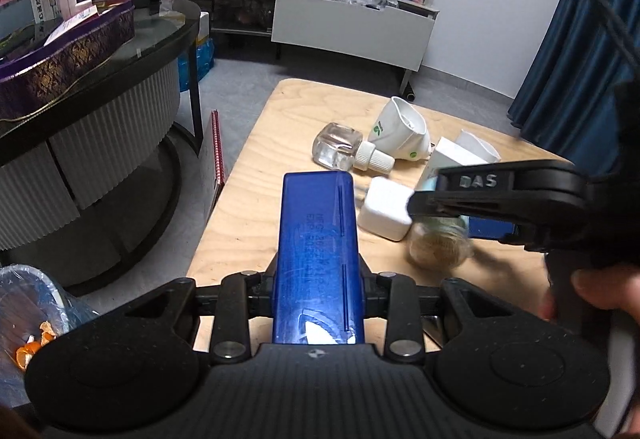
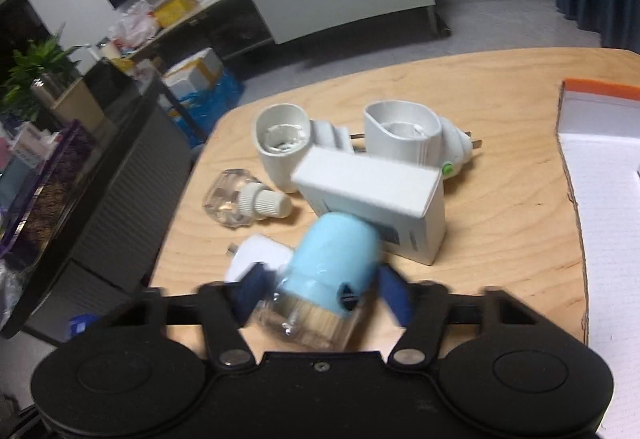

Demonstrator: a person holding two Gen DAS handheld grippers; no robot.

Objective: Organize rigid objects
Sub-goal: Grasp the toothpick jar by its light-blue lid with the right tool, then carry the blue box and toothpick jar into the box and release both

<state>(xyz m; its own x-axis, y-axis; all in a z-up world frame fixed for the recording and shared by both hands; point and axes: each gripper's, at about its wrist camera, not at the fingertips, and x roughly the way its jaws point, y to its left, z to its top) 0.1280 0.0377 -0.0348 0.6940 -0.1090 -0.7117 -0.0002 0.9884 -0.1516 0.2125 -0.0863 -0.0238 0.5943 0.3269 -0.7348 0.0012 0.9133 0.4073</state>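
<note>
My left gripper (image 1: 318, 255) is shut, its blue pads pressed flat together with nothing between them, above the near left part of the wooden table (image 1: 256, 223). My right gripper (image 2: 320, 295) has a clear jar with a light blue cap (image 2: 332, 259) between its blue fingers (image 2: 394, 295); the view is blurred and the pads stand slightly off the jar. In the left wrist view the right gripper (image 1: 416, 205) reaches in over the jar (image 1: 440, 245). Nearby lie a white charger (image 2: 260, 257), a white carton (image 2: 376, 195), a clear bottle (image 2: 240, 203) and two white plug-in units (image 2: 284, 143), (image 2: 412, 135).
A white foam-lined box with an orange edge (image 2: 600, 167) sits at the table's right. A dark round coffee table (image 1: 100, 87) holding a purple box stands left. A bin with orange peel (image 1: 32, 327) is at lower left. A TV cabinet (image 1: 352, 27) lines the back wall.
</note>
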